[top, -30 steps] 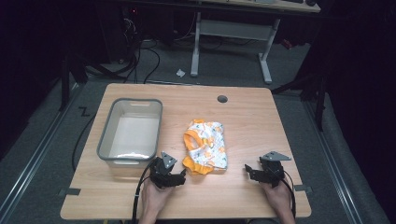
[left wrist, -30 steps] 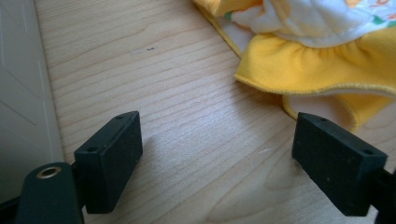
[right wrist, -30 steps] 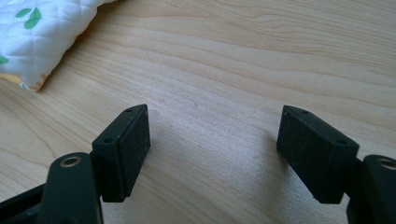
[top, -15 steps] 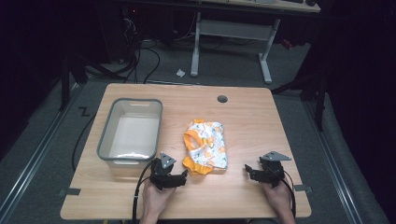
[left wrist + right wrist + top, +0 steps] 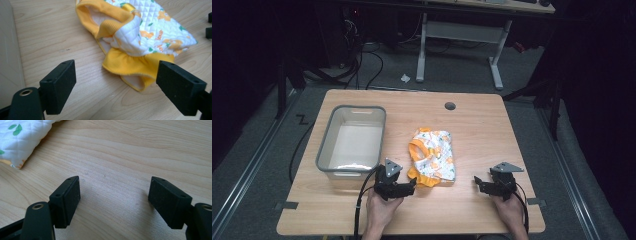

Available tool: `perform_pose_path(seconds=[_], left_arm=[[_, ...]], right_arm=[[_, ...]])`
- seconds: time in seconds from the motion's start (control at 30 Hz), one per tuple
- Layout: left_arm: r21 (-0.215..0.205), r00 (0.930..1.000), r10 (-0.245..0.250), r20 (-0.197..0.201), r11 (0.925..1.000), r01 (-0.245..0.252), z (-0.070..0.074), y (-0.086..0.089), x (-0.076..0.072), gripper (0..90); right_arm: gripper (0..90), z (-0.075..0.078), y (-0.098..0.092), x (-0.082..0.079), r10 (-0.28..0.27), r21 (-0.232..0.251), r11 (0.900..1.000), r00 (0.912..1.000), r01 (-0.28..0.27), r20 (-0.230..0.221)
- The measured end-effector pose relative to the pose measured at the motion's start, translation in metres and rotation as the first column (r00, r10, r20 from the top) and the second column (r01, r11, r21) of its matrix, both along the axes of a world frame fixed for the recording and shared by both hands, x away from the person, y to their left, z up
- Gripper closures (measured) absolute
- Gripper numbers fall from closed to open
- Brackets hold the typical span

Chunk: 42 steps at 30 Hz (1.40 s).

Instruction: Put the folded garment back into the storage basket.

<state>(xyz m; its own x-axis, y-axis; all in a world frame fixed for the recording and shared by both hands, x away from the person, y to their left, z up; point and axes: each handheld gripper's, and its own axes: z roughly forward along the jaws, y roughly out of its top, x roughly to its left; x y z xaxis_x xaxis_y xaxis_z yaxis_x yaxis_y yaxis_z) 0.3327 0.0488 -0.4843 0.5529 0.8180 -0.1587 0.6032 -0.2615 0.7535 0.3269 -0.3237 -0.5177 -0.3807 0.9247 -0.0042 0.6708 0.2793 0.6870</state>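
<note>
- The table (image 5: 492, 125) carries everything; take the bin (image 5: 326, 150) as your landmark. It stands on the table's left half, and the garment (image 5: 434, 157), a small quilted white piece with orange trim, lies flat just to the right of it, not touching it.
- Your left gripper (image 5: 411, 189) sits in front of the bin's near right corner, jaws spread wide and holding nothing, pointed at the garment's orange hem.
- Your right gripper (image 5: 479, 183) rests far right of the bin, beyond the garment, jaws likewise spread and empty over bare wood.
- Risk, as I judge it: if you close on the loose hem alone, the garment will likely unfold and drag when lifted, and could snag the bin's rim on the way over.
- Risk: coming in too low may push the hem away instead of catching it.
- The left gripper view shows the ruffled hem (image 5: 130, 66) sitting between the jaws, with a fold open beneath; from the high view that detail is too small to read.
- The right gripper view catches the garment's corner (image 5: 17, 163) up and left of its jaws.
</note>
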Motion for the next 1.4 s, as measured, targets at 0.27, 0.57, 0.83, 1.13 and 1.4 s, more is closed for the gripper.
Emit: perform_pose_path(seconds=[0.27, 0.57, 0.83, 1.13, 1.4], left_arm=[[-0.011, 0.9991, -0.041, -0.01, 0.9991, 0.04, 0.015, -0.01, 0.01, 19.3], [-0.007, 0.9986, -0.034, -0.04, 0.9994, 0.033, 0.019, -0.027, 0.035, 17.2], [0.036, 0.9967, -0.029, -0.076, 0.9989, 0.032, 0.017, -0.045, 0.054, 15.2], [0.085, 0.9966, 0.01, -0.081, 0.9964, -0.003, 0.013, -0.053, 0.068, 14.9], [0.065, 0.995, 0.023, -0.098, 0.9977, -0.017, 0.009, -0.06, 0.079, 15.7]], right_arm=[[26.1, 0.0, 0.0, 0.0, -0.001, 0.002, 1.0, 1.0, 0.001, 0.0], [26.1, 0.0, 0.0, 0.0, 0.0, 0.003, 1.0, 1.0, 0.0, 0.0], [26.1, 0.0, 0.0, 0.0, 0.0, 0.004, 1.0, 1.0, 0.0, -0.001], [26.1, 0.0, 0.0, 0.0, 0.0, 0.004, 1.0, 1.0, 0.0, -0.001], [25.9, 0.0, 0.0, 0.0, 0.001, 0.002, 1.0, 1.0, -0.001, 0.0]])
